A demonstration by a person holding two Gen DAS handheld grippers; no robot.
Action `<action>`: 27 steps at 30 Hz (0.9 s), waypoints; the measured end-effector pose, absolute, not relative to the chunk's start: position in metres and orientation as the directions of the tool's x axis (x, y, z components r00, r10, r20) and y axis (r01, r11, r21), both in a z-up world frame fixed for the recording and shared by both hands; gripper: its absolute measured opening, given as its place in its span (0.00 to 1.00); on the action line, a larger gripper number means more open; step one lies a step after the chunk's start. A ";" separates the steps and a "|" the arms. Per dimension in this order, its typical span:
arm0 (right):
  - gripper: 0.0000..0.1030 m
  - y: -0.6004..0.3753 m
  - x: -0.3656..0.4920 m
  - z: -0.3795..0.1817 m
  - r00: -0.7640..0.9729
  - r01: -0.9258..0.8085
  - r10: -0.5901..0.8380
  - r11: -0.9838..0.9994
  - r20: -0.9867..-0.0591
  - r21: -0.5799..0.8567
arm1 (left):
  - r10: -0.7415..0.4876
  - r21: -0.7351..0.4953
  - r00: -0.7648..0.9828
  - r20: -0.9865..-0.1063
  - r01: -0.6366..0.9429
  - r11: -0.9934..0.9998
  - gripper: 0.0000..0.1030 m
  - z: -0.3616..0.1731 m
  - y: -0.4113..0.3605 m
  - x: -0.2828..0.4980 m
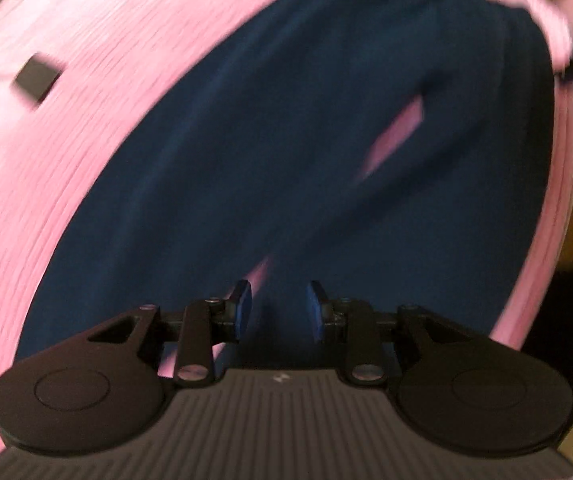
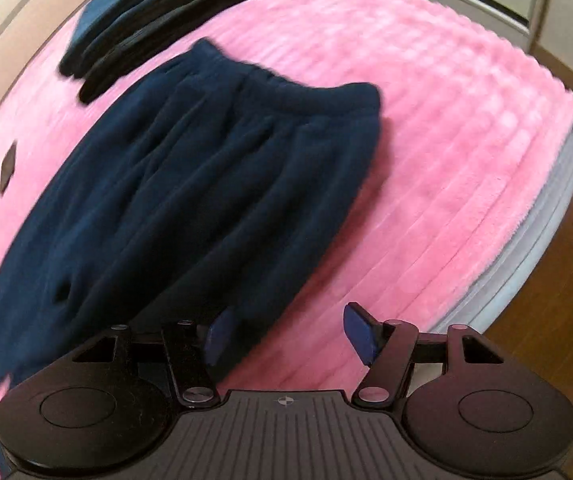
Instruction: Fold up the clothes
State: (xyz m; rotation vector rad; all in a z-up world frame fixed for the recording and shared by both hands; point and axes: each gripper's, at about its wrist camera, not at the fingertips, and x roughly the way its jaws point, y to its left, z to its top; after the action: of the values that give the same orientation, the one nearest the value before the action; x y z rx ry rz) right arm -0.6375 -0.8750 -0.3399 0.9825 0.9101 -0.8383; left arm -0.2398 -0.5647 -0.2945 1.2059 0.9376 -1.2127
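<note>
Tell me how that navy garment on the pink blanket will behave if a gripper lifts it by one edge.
The navy garment looks like soft fleece with loose wrinkles, so it will probably droop and sag rather than hold shape. The gathered waistband seems thicker, likely a firmer grip point. On the plush pink blanket it may drag instead of sliding freely.

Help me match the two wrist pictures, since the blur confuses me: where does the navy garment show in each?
Left wrist: the navy garment fills the middle of the picture, running from the open jaws to the top right.
Right wrist: the navy garment lies left of centre, its waistband toward the top.
Shared landmark: the pink ribbed blanket beneath it, with a small dark tag on it.
</note>
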 end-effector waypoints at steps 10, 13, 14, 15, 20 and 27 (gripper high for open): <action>0.63 -0.737 -0.565 -0.313 0.409 0.744 -0.162 0.630 -0.898 0.225 | -0.137 0.339 0.315 -0.939 0.913 -0.226 0.27 -0.325 -0.344 -0.252; 0.63 -0.687 -0.536 -0.309 0.388 0.622 -0.173 0.774 -0.905 0.119 | -0.158 0.403 0.373 -0.914 0.877 -0.261 0.27 -0.337 -0.301 -0.249; 0.63 -0.676 -0.530 -0.310 0.377 0.590 -0.173 0.802 -0.910 0.091 | -0.165 0.423 0.392 -0.905 0.866 -0.267 0.28 -0.342 -0.292 -0.247; 0.63 -0.667 -0.525 -0.311 0.363 0.561 -0.175 0.826 -0.915 0.064 | -0.172 0.444 0.411 -0.895 0.853 -0.274 0.28 -0.348 -0.283 -0.245; 0.63 -0.633 -0.500 -0.323 0.277 0.366 -0.213 0.925 -0.937 -0.102 | -0.220 0.515 0.467 -0.856 0.798 -0.313 0.28 -0.370 -0.277 -0.234; 0.63 -0.596 -0.496 -0.360 0.209 -0.184 -0.268 0.934 -0.940 -0.307 | -0.243 0.503 0.441 -0.864 0.776 -0.381 0.01 -0.380 -0.278 -0.229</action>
State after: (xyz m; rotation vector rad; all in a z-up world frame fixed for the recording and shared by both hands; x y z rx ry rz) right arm -0.4955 -0.5960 -0.3597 -0.3928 1.3694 -0.0603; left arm -0.2292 -0.2776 -0.3796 1.6086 0.4765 -1.1750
